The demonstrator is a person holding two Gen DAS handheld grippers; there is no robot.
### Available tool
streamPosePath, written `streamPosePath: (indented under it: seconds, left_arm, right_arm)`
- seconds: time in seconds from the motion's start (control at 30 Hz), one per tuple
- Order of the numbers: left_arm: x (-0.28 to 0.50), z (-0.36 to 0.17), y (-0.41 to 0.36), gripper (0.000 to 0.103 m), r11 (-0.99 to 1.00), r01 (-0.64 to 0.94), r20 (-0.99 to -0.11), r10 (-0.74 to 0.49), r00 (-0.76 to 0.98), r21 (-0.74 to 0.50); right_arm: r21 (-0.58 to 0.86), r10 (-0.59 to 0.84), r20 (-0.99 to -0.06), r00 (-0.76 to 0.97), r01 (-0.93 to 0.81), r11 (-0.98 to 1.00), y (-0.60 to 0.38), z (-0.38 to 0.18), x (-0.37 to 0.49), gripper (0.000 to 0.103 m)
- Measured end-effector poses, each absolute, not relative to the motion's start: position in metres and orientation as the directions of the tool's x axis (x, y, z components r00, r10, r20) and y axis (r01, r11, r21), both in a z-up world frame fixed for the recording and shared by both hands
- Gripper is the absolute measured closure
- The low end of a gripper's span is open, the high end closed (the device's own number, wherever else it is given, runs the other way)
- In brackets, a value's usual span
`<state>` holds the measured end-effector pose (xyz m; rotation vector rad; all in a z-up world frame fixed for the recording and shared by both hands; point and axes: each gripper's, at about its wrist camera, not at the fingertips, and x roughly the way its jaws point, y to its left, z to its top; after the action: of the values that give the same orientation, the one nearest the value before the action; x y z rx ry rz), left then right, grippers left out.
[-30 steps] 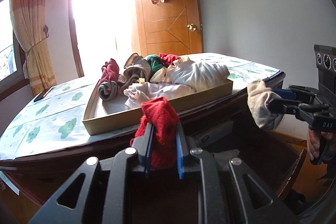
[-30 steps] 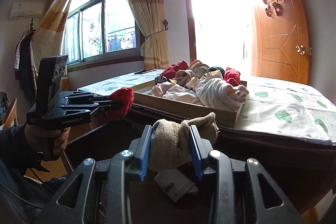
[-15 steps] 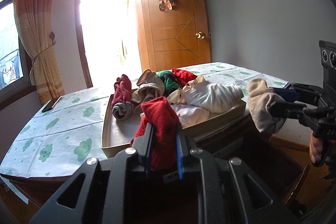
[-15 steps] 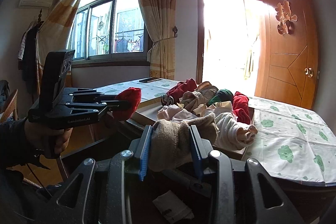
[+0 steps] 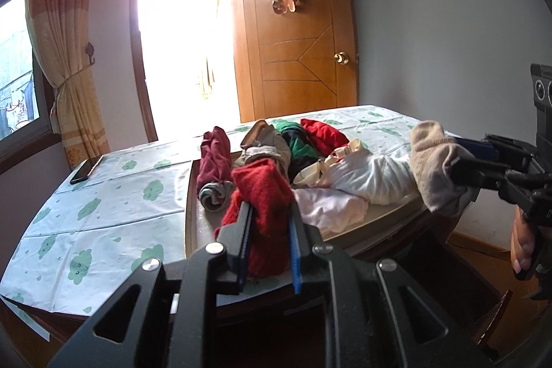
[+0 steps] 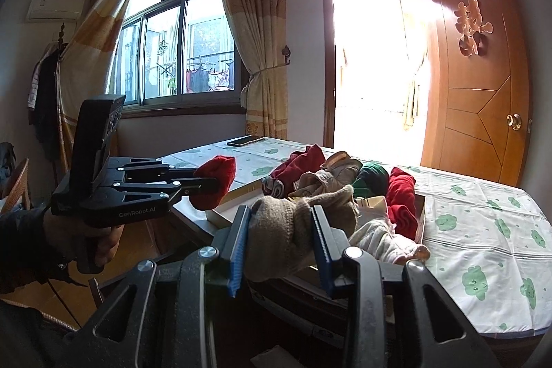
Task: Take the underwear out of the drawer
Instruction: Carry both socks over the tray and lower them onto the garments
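Two grippers are seen, each clamped on a bundle of cloth. At the far left of the right wrist view, a window (image 6: 179,50) framed by a striped curtain (image 6: 252,23) fills the upper part, and below it the left gripper (image 6: 210,187) is held out from a hand (image 6: 100,237) at the lower left; its fingers are pinched on a red garment (image 6: 215,183), which is raised beside the table edge. A dark phone (image 6: 245,140) is laid on the cloud-printed tablecloth (image 6: 483,247) just beyond. In the lower centre the right gripper (image 6: 281,235) is closed narrowly around a beige garment (image 6: 300,230), squeezed between its blue pads (image 6: 238,250). Behind it a shallow cardboard tray (image 6: 420,219) is set on the cloth, heaped with rolled clothes in maroon, tan, green, red and pale pink. A wooden door (image 6: 483,75) with a paper ornament is shown open at the upper right.

In the left wrist view the phone (image 5: 86,169) is seen at the left, the red garment (image 5: 264,212) is gripped in the lower centre before the tray (image 5: 191,212), and the beige garment (image 5: 436,168) is held at the right, over the tray's right end. Below it, at the lower right, a dark open drawer (image 5: 459,275) is visible under the table edge
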<state>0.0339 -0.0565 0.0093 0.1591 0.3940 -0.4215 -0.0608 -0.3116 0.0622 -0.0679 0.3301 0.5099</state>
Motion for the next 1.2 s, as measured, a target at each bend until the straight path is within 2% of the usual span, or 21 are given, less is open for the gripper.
streamPosePath:
  seconds: [0.6, 1.2]
  left_arm:
    - [0.099, 0.003, -0.047, 0.087, 0.916, 0.4, -0.516, -0.352, 0.781, -0.02]
    - [0.121, -0.011, -0.061, 0.087, 0.919, 0.393, -0.563, -0.326, 0.759, -0.002]
  right_arm:
    - [0.112, 0.493, -0.383, 0.781, -0.491, 0.864, -0.285, 0.071, 0.01, 0.066]
    - [0.157, 0.475, -0.46, 0.75, -0.458, 0.875, -0.265, 0.059, 0.069, 0.065]
